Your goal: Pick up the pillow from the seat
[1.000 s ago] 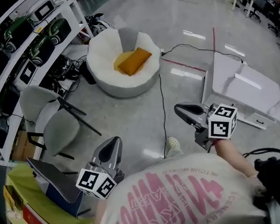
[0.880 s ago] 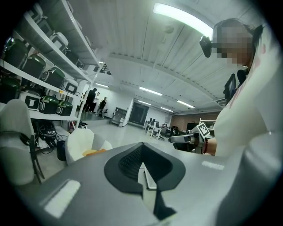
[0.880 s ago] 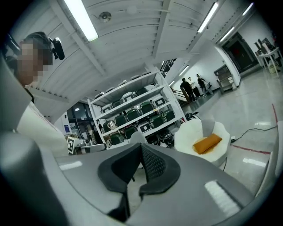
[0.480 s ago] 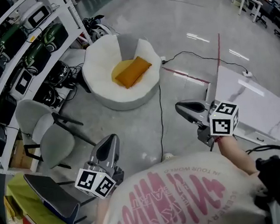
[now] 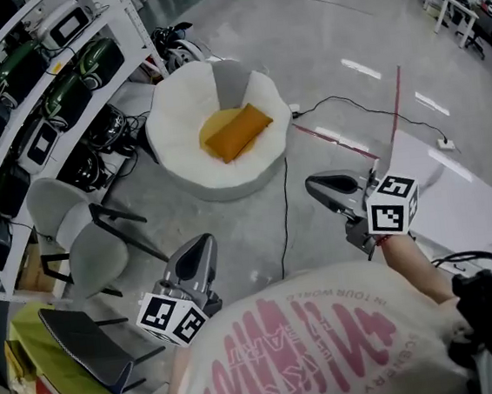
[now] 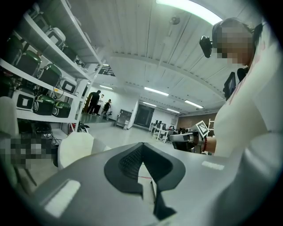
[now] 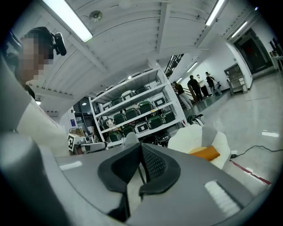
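An orange pillow (image 5: 237, 132) lies in the hollow of a round white seat (image 5: 181, 163) on the floor, upper middle of the head view. The right gripper view shows the pillow (image 7: 205, 153) and the seat (image 7: 189, 136) at its right. My left gripper (image 5: 201, 245) hangs low at the left, shut and empty, well short of the seat. My right gripper (image 5: 317, 185) is held to the right of the seat, also shut with nothing in it. In both gripper views the jaws meet with no gap. The seat (image 6: 73, 148) shows pale at the left of the left gripper view.
White shelving (image 5: 31, 61) with green cases runs along the left. A grey chair (image 5: 80, 240) stands beside it. A black cable (image 5: 284, 205) trails over the floor from the seat. A white board (image 5: 456, 200) lies at the right. People stand far off (image 7: 194, 88).
The seat and pillow have shifted slightly in the head view as the person moves. Both grippers keep their places and stay shut.
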